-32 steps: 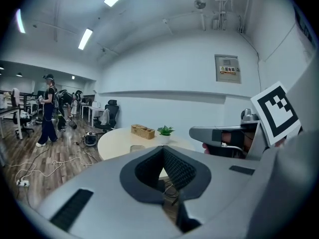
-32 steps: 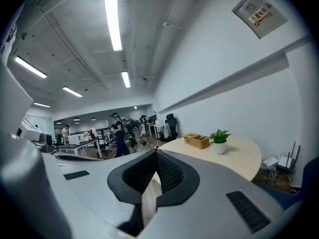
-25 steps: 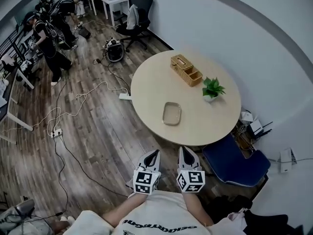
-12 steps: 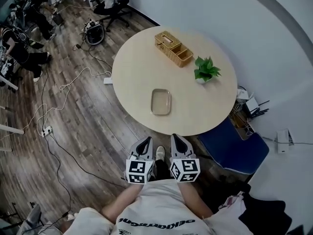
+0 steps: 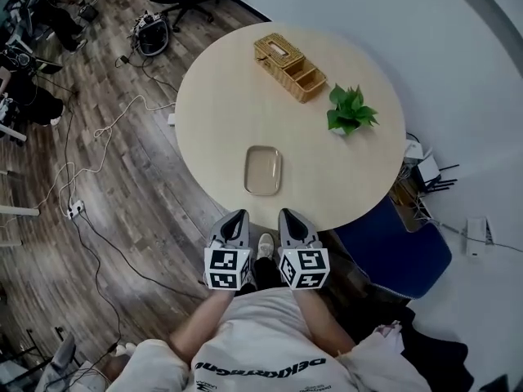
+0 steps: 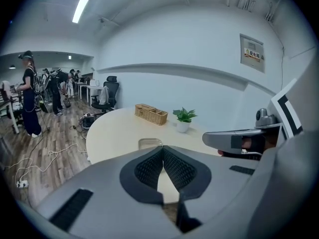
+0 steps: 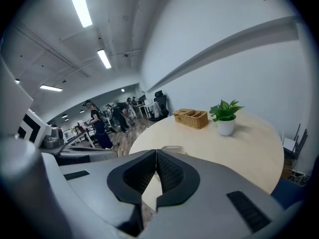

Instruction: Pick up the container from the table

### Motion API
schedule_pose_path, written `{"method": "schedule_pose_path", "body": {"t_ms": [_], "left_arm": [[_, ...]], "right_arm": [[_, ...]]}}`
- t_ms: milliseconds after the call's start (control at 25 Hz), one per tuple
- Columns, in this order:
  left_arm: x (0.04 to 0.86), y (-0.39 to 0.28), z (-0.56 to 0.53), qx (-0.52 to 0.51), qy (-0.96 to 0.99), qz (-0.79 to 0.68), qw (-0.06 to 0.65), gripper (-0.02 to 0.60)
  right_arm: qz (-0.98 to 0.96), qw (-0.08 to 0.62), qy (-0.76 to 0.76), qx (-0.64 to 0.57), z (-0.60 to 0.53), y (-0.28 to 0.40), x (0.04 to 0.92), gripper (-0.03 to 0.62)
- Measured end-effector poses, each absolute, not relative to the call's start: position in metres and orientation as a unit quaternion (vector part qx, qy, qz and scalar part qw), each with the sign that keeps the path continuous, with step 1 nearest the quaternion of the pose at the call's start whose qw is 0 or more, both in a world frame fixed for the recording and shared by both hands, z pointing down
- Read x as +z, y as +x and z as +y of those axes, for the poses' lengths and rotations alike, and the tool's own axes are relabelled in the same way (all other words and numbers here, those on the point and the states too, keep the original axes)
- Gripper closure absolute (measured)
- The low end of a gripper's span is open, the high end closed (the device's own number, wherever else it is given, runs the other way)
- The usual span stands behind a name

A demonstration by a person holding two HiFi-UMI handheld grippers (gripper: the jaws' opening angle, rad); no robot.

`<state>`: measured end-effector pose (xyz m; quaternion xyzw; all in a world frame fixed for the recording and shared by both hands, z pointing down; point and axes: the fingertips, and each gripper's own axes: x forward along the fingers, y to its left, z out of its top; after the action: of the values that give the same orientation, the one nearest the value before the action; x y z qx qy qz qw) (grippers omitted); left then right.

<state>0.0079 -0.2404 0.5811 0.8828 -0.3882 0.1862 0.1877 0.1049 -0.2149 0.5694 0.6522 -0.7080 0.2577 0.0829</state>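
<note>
The left gripper [image 5: 236,219] hangs just off the table's [image 5: 204,96] edge, its jaws pressed together on nothing. The container [image 5: 263,170] lies flat on the tabletop at its 1 o'clock, apart from the fingertips. For the right gripper [image 5: 291,218], jaws likewise together and empty, the container sits at 11 o'clock.

Round pale-wood table [image 5: 214,113] bearing three things, well apart: shallow rounded-rectangular beige container [image 5: 263,170] near its near edge; compartmented woven wicker basket [image 5: 289,56] toward its far edge; small green plant in a white pot [image 5: 350,111] toward its right edge.
</note>
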Motion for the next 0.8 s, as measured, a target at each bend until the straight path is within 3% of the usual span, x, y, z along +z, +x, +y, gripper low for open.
{"method": "schedule_pose_path", "body": {"t_ms": [520, 800], "left_arm": [[0.644, 0.028, -0.315, 0.212, 0.858, -0.402, 0.242, 0.561], [0.673, 0.032, -0.34, 0.221, 0.845, -0.407, 0.267, 0.511]], "right_arm": [[-0.693, 0.103, 0.647, 0.302, -0.281, 0.137, 0.633, 0.557], [-0.685, 0.117, 0.641, 0.326, -0.307, 0.139, 0.662, 0.516]]}}
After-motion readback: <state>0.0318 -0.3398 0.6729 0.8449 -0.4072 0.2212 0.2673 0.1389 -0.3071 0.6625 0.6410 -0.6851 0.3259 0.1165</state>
